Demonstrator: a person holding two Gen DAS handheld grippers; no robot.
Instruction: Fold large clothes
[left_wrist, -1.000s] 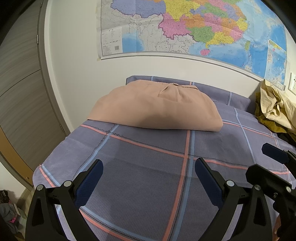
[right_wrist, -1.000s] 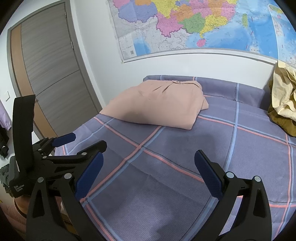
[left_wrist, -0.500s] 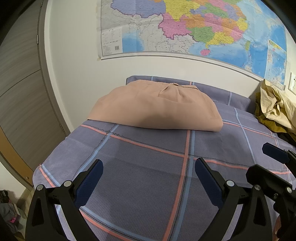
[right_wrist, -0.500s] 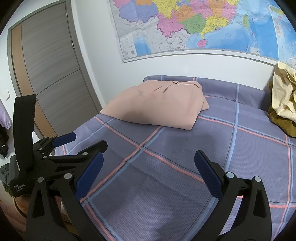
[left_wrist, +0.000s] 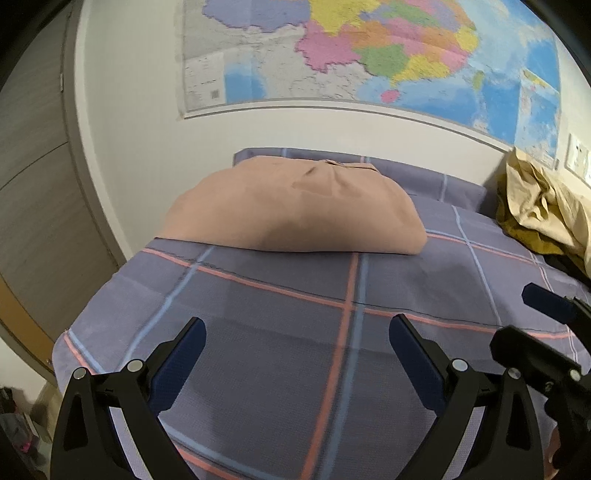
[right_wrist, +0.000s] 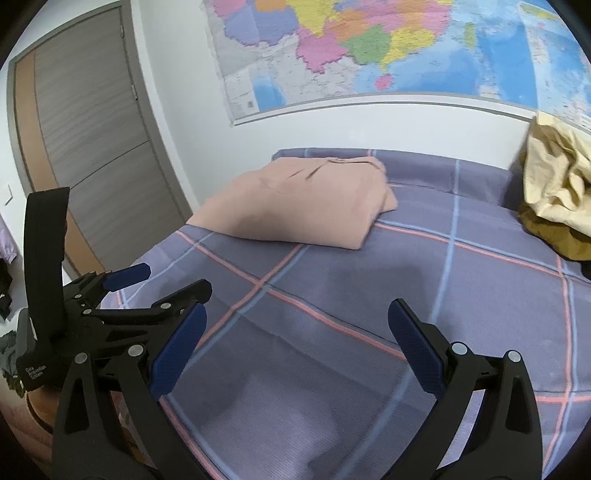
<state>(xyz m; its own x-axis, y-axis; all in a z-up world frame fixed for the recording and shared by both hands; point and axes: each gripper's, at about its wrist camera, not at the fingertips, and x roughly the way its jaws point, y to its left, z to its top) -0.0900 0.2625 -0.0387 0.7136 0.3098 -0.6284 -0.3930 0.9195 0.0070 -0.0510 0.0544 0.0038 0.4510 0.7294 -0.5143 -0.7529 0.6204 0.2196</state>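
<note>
A bed (left_wrist: 280, 332) in a checked purple sheet carries a folded pink garment (left_wrist: 295, 210) and crumpled yellow clothes (left_wrist: 539, 206).

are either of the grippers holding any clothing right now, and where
Nothing is held. The left gripper and right gripper are both open above the bedsheet, apart from the folded pink garment.

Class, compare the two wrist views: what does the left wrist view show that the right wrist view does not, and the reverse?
Only the left wrist view shows the white wall socket. Only the right wrist view shows the whole grey door and the black strap on the left tongs. Both show the folded pink garment, the yellow clothes pile, the wall map and the checked bedsheet.
</note>
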